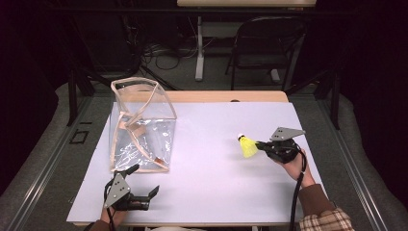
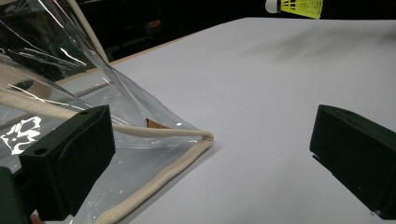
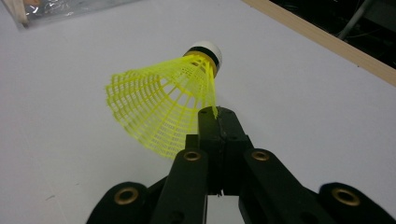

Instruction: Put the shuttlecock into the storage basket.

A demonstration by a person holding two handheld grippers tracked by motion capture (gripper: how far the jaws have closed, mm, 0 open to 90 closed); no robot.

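The right tool (image 1: 261, 144) pinches the shuttlecock (image 1: 248, 146) by its skirt rim, off the worktop (image 1: 211, 144) — cork pointing left toward the bag (image 1: 140, 126), well apart. The left tool (image 1: 144, 180), spread, sits beside the bag's near corner.

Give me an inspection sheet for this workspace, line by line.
Surface: white table top, wooden strip along the far edge.
Job's things: yellow shuttlecock held above the table; clear bag with cream trim, standing at left, top open.
Clutter: nothing seen.
Grippers: right tool shut on the shuttlecock's skirt edge; left tool open, by the bag's near corner.
Cables: black cable trailing from the right tool; loose cables on the floor beyond the table.
Surroundings: dark room, folding chair, table leg behind.
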